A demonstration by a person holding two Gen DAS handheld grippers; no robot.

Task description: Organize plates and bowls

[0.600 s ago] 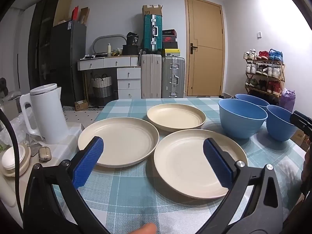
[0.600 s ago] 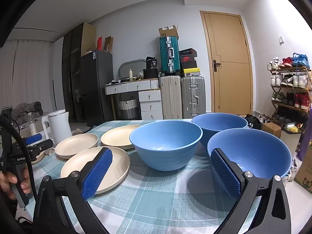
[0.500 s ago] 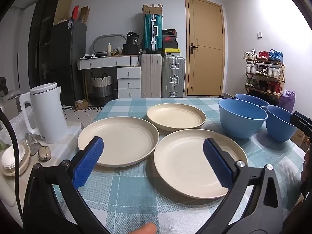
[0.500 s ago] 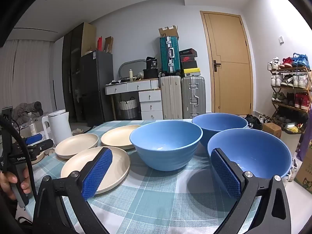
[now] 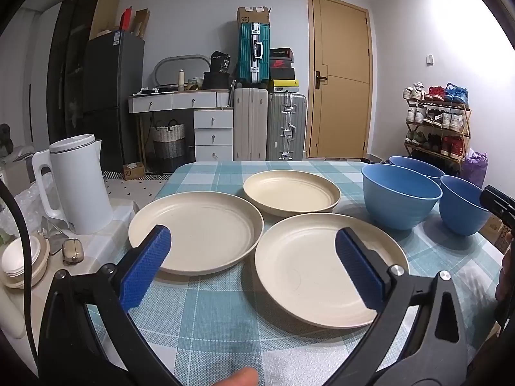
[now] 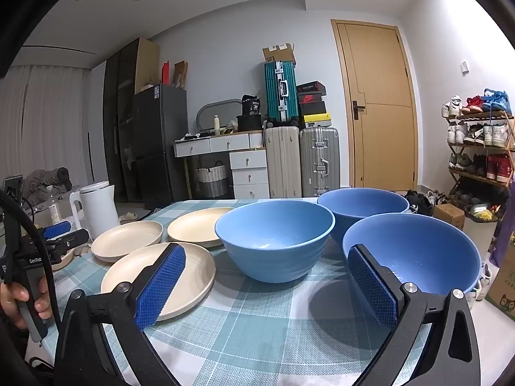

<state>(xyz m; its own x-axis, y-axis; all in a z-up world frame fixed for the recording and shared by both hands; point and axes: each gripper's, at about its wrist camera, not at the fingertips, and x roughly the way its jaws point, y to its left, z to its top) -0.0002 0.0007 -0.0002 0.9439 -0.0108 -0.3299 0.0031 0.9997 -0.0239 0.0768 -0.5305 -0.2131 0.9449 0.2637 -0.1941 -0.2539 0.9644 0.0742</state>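
Three cream plates lie apart on the checked tablecloth (image 5: 209, 315): a left one (image 5: 196, 230), a far one (image 5: 291, 191) and a near one (image 5: 309, 263). Three blue bowls stand to the right: a middle one (image 5: 400, 194), a far one (image 5: 416, 167) and a near one (image 5: 463, 207). My left gripper (image 5: 252, 268) is open and empty, hovering at the near edges of the left and near plates. My right gripper (image 6: 268, 284) is open and empty, in front of the middle bowl (image 6: 273, 238) and beside the near bowl (image 6: 415, 254).
A white kettle (image 5: 75, 185) stands on a side surface left of the table, with small dishes (image 5: 19, 262) near it. Suitcases, a desk with drawers, a fridge, a door and a shoe rack (image 5: 436, 122) stand behind. The left gripper shows in the right wrist view (image 6: 56, 239).
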